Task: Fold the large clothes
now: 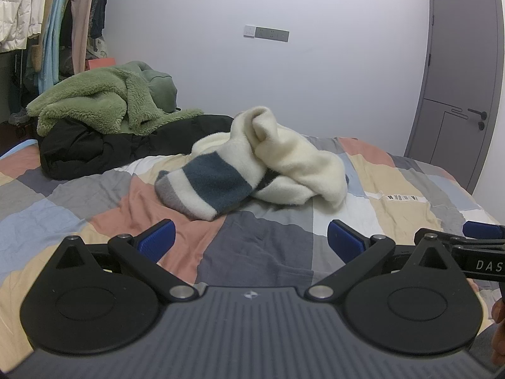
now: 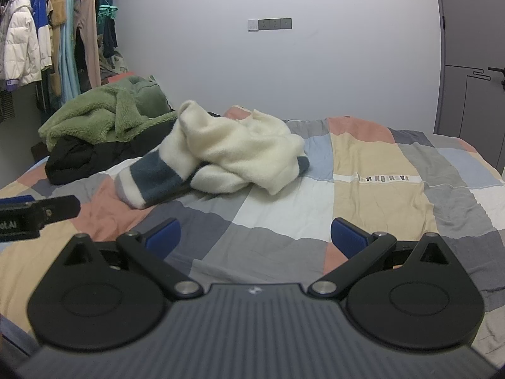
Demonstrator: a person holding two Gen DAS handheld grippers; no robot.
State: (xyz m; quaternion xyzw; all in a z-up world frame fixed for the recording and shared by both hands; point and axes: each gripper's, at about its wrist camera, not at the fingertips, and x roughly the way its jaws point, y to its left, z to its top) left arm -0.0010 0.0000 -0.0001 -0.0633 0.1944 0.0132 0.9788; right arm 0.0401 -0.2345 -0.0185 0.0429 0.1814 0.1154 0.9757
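Observation:
A cream fleece garment (image 1: 277, 161) (image 2: 240, 154) with blue and grey stripes on one sleeve lies crumpled in the middle of the bed. My left gripper (image 1: 251, 240) hovers over the quilt in front of it, open, nothing between its blue pads. My right gripper (image 2: 255, 237) is also open and empty, held beside the left one at the same distance from the garment. The right gripper's tip (image 1: 479, 237) shows at the right edge of the left wrist view, and the left gripper's tip (image 2: 38, 211) at the left edge of the right wrist view.
A patchwork quilt (image 1: 258, 246) (image 2: 378, 170) covers the bed. A green fleece (image 1: 94, 104) (image 2: 98, 113) lies on a black jacket (image 1: 94, 148) (image 2: 82, 158) at the back left. Clothes hang on a rack (image 2: 47, 38) far left. A grey door (image 1: 457, 79) stands at the right.

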